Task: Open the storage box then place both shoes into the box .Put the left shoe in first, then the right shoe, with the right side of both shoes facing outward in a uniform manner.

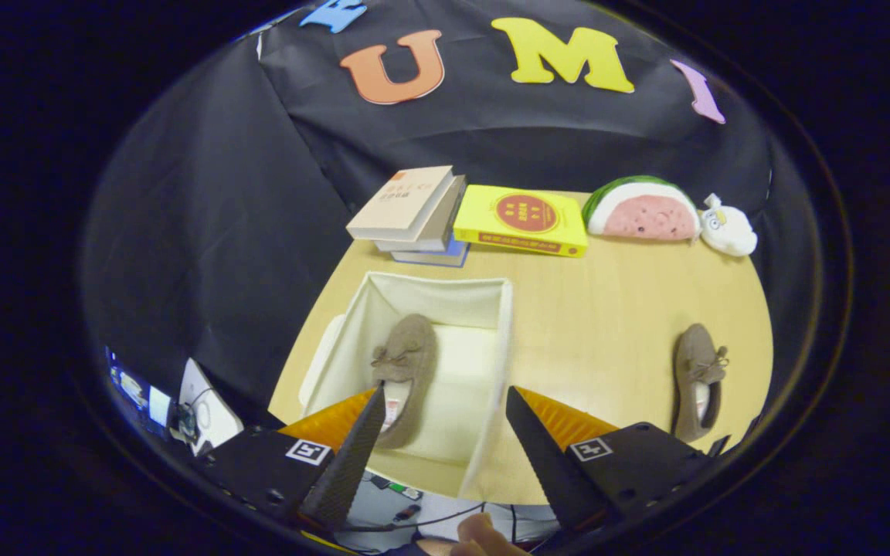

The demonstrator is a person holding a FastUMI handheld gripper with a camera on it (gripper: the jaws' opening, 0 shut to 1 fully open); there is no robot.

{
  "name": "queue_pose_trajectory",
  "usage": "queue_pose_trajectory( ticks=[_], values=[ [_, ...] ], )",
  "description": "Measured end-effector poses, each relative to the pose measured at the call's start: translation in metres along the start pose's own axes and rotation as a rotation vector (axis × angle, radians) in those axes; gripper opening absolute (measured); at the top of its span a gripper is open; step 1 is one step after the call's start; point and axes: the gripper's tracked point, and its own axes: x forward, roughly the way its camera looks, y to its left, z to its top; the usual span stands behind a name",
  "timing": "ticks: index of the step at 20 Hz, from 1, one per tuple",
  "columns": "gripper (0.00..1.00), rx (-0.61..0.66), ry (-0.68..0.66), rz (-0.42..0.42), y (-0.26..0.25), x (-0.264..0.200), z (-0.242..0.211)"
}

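Note:
A cream fabric storage box (484, 305) stands open on the wooden table (607, 309), its lid (320, 357) lying against its left side. One brown moccasin shoe (406, 363) lies inside the box along its left wall, toe pointing away from me. The other brown shoe (698, 378) lies on the table well to the right of the box, toe also pointing away. My gripper (445, 401) hovers above the box's near part, open, with nothing between its fingers. The left fingertip (374, 405) hangs over the heel of the shoe in the box.
Beyond the box lie a stack of books (414, 212) and a yellow book (522, 220). A watermelon-slice plush (642, 210) and a small white plush (729, 228) sit at the table's far right. A fingertip (484, 534) shows below the gripper.

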Motion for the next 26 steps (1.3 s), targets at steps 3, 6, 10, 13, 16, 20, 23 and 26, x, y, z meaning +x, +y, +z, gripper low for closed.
queue_pose_trajectory(
  ticks=[3, 6, 10, 13, 16, 20, 23, 26],
  values=[
    [0.96, 0.025, 0.02, -0.023, -0.045, -0.008, -0.009],
    [0.96, 0.074, 0.063, -0.037, -0.1, -0.009, -0.025],
    [0.96, 0.112, 0.094, -0.138, -0.192, -0.004, -0.042],
    [0.96, 0.123, 0.163, -0.233, -0.261, 0.001, -0.059],
    [0.96, 0.094, 0.199, -0.335, -0.319, 0.005, -0.07],
    [0.97, 0.101, 0.258, -0.397, -0.372, 0.019, -0.086],
    [0.97, 0.091, 0.311, -0.47, -0.405, 0.026, -0.098],
    [0.92, 0.119, 0.32, -0.491, -0.419, 0.042, -0.098]
  ],
)
